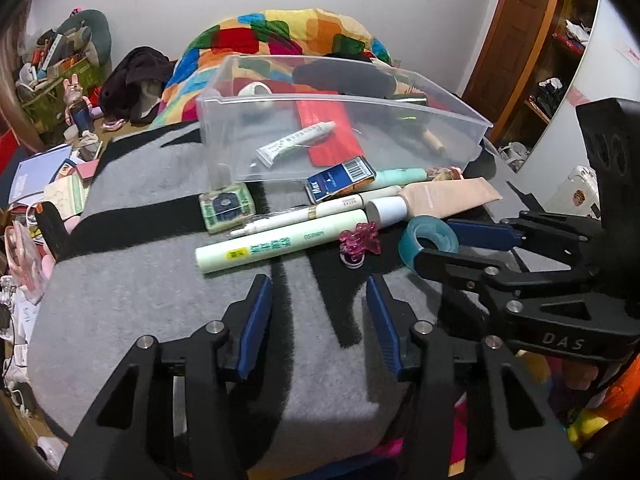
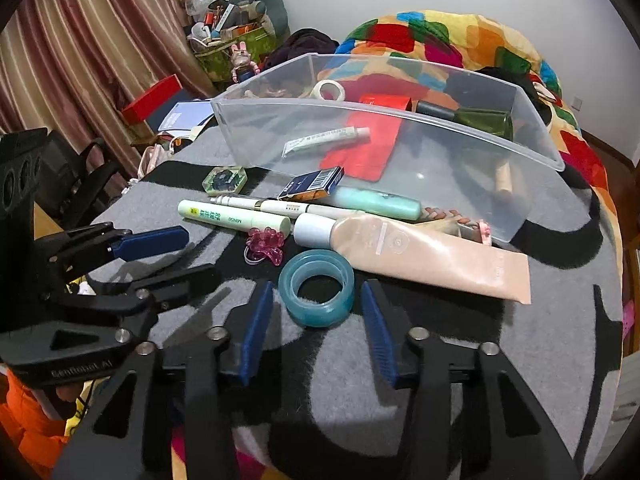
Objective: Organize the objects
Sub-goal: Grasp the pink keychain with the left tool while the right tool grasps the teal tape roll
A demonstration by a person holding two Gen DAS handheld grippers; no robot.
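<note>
A clear plastic bin (image 1: 460, 120) (image 2: 536, 152) sits at the back of a grey-and-black blanket, holding a white tube (image 1: 296, 142), a red pouch (image 2: 364, 152) and a dark bottle (image 2: 472, 118). In front of it lie a teal tape roll (image 2: 316, 294) (image 1: 428, 242), a pink hair clip (image 1: 359, 238) (image 2: 266, 246), a pale green tube (image 1: 280, 246) (image 2: 232, 216), a white pen (image 1: 304, 216), a beige tube (image 2: 432, 262) and a blue box (image 1: 340, 180). My right gripper (image 2: 318, 292) is open, its fingers on either side of the tape roll. My left gripper (image 1: 320, 286) is open and empty, just short of the green tube.
A green square case (image 1: 227, 207) (image 2: 225, 179) lies left of the pile. A mint tube (image 2: 376, 202) lies against the bin front. A colourful quilt (image 1: 288, 36) is heaped behind the bin. Clutter, papers and a red box (image 2: 152, 98) sit at the left.
</note>
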